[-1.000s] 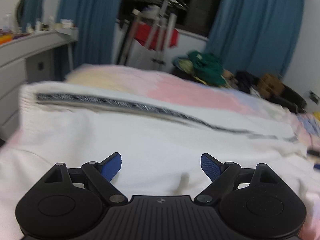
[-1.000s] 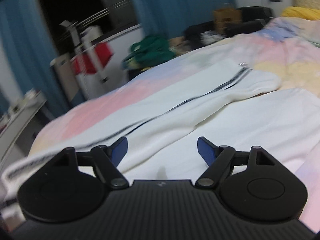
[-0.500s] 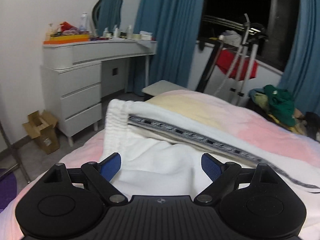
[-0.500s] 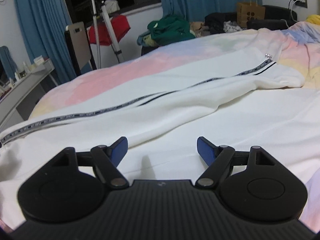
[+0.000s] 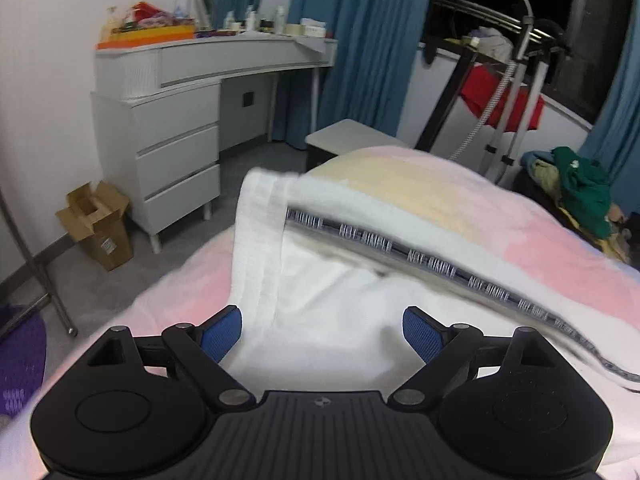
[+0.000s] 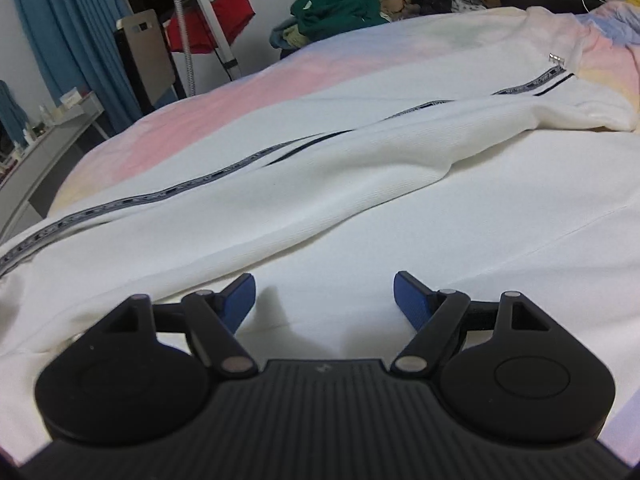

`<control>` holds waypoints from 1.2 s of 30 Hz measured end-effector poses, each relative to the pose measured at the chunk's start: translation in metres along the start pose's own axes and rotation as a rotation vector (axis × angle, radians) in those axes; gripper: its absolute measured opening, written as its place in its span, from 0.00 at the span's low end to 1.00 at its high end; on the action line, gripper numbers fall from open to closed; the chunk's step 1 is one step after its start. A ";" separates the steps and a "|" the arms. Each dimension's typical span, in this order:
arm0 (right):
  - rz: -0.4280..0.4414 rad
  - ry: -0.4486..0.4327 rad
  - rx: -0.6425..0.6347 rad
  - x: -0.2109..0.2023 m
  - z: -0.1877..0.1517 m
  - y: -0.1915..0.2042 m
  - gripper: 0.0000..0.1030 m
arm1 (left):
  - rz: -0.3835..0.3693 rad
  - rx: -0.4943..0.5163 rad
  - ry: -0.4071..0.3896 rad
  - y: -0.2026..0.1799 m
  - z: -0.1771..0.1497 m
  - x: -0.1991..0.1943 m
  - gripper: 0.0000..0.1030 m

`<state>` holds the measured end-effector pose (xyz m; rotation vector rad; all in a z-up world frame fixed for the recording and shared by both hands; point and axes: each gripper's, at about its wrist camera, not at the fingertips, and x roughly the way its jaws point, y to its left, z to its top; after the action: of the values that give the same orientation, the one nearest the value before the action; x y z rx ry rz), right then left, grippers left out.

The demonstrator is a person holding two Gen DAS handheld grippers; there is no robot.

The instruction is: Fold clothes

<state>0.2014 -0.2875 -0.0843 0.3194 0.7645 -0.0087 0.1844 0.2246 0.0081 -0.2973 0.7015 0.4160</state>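
Both tongs released: left tongs over the white trousers waistband, right tongs mid-leg. We risk pinching the bedsheet too.

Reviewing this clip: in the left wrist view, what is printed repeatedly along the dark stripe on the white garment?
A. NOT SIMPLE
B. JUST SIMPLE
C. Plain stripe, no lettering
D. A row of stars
A: the dark stripe running along the white garment on the bed carries the words NOT SIMPLE again and again, readable in the left wrist view.
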 end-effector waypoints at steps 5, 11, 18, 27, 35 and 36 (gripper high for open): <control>0.010 0.009 -0.013 0.007 0.000 0.004 0.78 | -0.076 0.056 0.083 0.026 0.043 0.026 0.88; 0.039 -0.006 -0.016 0.015 0.000 0.008 0.78 | -0.034 0.116 0.163 0.047 0.067 0.081 0.88; 0.026 -0.012 -0.047 0.020 -0.001 0.015 0.78 | -0.171 0.090 0.230 0.047 0.072 0.118 0.86; 0.007 -0.017 -0.073 0.024 -0.001 0.018 0.78 | -0.095 0.171 0.183 0.010 0.089 0.126 0.37; 0.008 -0.020 -0.069 0.025 0.001 0.018 0.78 | -0.011 0.207 0.161 -0.013 0.114 0.127 0.33; 0.008 -0.020 -0.068 0.025 0.001 0.018 0.78 | 0.011 0.202 0.182 -0.014 0.109 0.133 0.37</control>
<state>0.2227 -0.2681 -0.0953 0.2580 0.7424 0.0218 0.3432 0.2919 -0.0006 -0.1408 0.9171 0.3278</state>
